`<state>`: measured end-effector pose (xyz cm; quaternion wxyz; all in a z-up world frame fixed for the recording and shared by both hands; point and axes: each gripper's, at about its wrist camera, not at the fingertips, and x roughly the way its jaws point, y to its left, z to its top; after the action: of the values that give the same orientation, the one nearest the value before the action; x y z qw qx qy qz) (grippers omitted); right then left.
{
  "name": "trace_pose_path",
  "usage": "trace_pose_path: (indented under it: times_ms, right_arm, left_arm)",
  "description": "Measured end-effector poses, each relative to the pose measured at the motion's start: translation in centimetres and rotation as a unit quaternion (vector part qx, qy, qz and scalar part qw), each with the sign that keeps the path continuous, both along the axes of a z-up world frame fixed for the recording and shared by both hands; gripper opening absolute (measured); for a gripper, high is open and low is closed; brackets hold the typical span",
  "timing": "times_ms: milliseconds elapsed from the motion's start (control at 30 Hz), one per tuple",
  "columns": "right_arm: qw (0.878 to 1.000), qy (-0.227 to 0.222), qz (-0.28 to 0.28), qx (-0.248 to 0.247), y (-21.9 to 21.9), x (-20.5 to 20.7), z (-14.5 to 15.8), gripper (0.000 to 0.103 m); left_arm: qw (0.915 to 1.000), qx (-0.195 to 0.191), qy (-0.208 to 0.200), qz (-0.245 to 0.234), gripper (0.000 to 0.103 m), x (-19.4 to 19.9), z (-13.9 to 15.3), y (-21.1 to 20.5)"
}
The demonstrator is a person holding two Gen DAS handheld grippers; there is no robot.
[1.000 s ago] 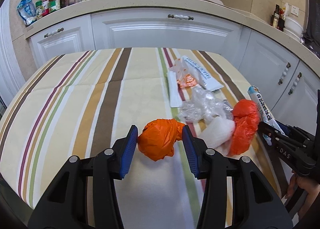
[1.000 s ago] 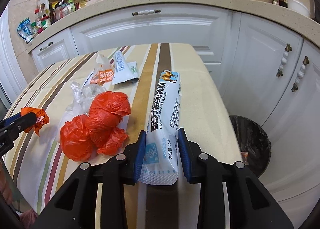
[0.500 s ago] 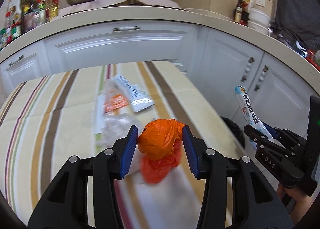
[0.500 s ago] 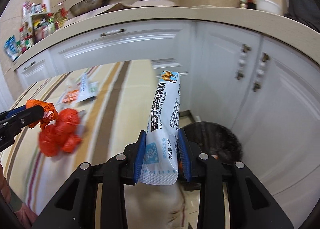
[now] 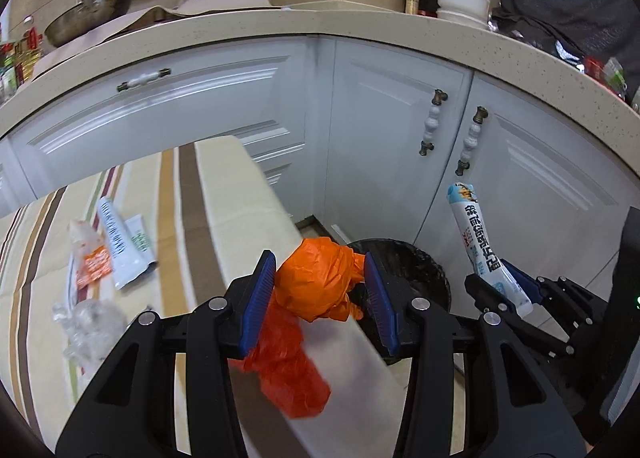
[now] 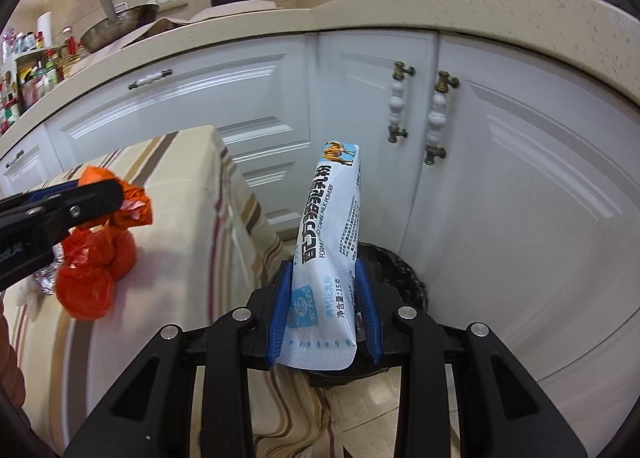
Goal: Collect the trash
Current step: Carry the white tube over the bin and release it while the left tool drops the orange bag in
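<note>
My left gripper (image 5: pixel 320 286) is shut on a crumpled orange plastic bag (image 5: pixel 316 284), held above the right edge of the striped table (image 5: pixel 224 193). My right gripper (image 6: pixel 323 300) is shut on a long white and blue milk powder sachet (image 6: pixel 332 225) that stands up between its blue pads. A black trash bin (image 5: pixel 404 262) sits on the floor by the white cabinets, just beyond both grippers; in the right wrist view the bin (image 6: pixel 400 270) is mostly hidden behind the sachet. More orange bags (image 6: pixel 86 282) lie on the table near its edge.
On the table lie a white sachet (image 5: pixel 118 242), an orange-printed wrapper (image 5: pixel 90 262) and clear crumpled plastic (image 5: pixel 90 322). White cabinet doors (image 5: pixel 400 117) with knobbed handles stand close behind the bin. The counter above holds a wok (image 5: pixel 86 19), a pot and bottles.
Both grippers have swung right from over the table to its edge, carrying the orange bag and the sachet. The bin has come into view in front of them.
</note>
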<state>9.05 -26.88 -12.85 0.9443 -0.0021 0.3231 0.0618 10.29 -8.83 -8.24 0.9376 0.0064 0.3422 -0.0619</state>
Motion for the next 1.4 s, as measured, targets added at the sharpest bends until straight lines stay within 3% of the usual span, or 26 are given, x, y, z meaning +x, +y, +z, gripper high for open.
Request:
trace_pose_path:
  times_ms: [567, 633, 667, 733, 900, 1400]
  right_arm:
    - [1.000, -0.003, -0.025, 0.012, -3.3, 3.7, -1.7, 0.033]
    - [1.000, -0.007, -0.025, 0.014, -3.6, 4.6, -2.1, 0.044]
    - [0.999, -0.007, -0.031, 0.013, -3.7, 5.1, -2.5, 0.057]
    - [0.999, -0.002, -0.041, 0.011, -4.0, 5.7, -3.1, 0.059]
    - [0.999, 0.007, -0.050, 0.019, -4.3, 5.2, -3.6, 0.060]
    - [0.999, -0.003, -0.037, 0.023, -2.5, 1.6, -1.3, 0.060]
  left_arm:
    - [0.9990, 0.035, 0.025, -0.011, 0.046, 6.6, -2.9, -5.3]
    - [0.9989, 0.037, 0.028, -0.010, 0.058, 7.4, -3.3, -5.8]
    - [0.9987, 0.041, 0.030, -0.010, 0.063, 7.7, -3.6, -6.0]
    - [0.9982, 0.049, 0.035, -0.008, 0.064, 7.9, -4.1, -6.2]
    - [0.9984, 0.038, 0.040, -0.006, 0.072, 7.2, -3.9, -5.7]
    - [0.9998, 0.014, 0.001, 0.012, 0.072, 2.7, 0.1, -1.8]
